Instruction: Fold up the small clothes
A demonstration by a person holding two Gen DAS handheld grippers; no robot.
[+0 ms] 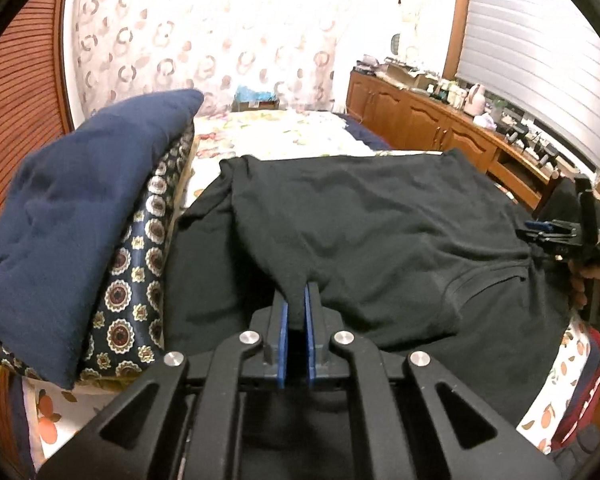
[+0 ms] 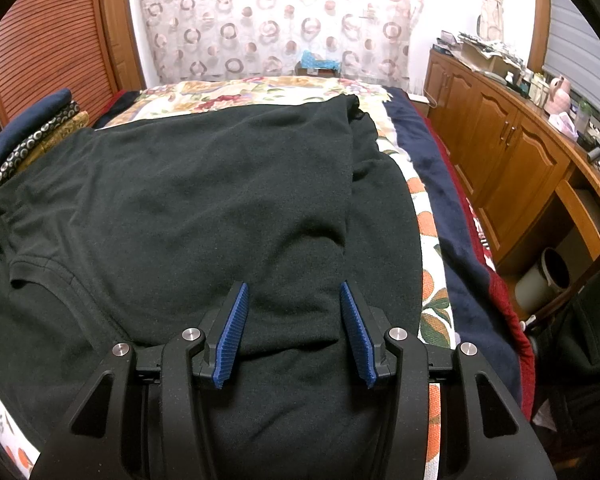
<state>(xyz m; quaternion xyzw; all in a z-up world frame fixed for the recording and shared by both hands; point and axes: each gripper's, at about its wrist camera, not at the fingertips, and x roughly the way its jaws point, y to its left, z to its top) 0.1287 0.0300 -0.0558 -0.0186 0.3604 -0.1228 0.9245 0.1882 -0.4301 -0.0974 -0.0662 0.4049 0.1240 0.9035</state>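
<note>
A black T-shirt (image 1: 380,232) lies spread on the bed, with its left side folded over the body. My left gripper (image 1: 296,292) is shut on a pinch of that folded cloth at its near edge. The right wrist view shows the same shirt (image 2: 188,208) with its right side folded inward. My right gripper (image 2: 294,300) is open just above the shirt's near part, with cloth lying between its blue pads (image 2: 232,336). It also shows in the left wrist view (image 1: 556,236) at the shirt's right edge.
A stack of folded clothes, navy on top (image 1: 72,208) and a patterned one below (image 1: 140,280), lies left of the shirt. The bed has a floral cover (image 2: 260,92). A wooden cabinet (image 2: 500,152) runs along the right, and a bin (image 2: 544,280) stands on the floor.
</note>
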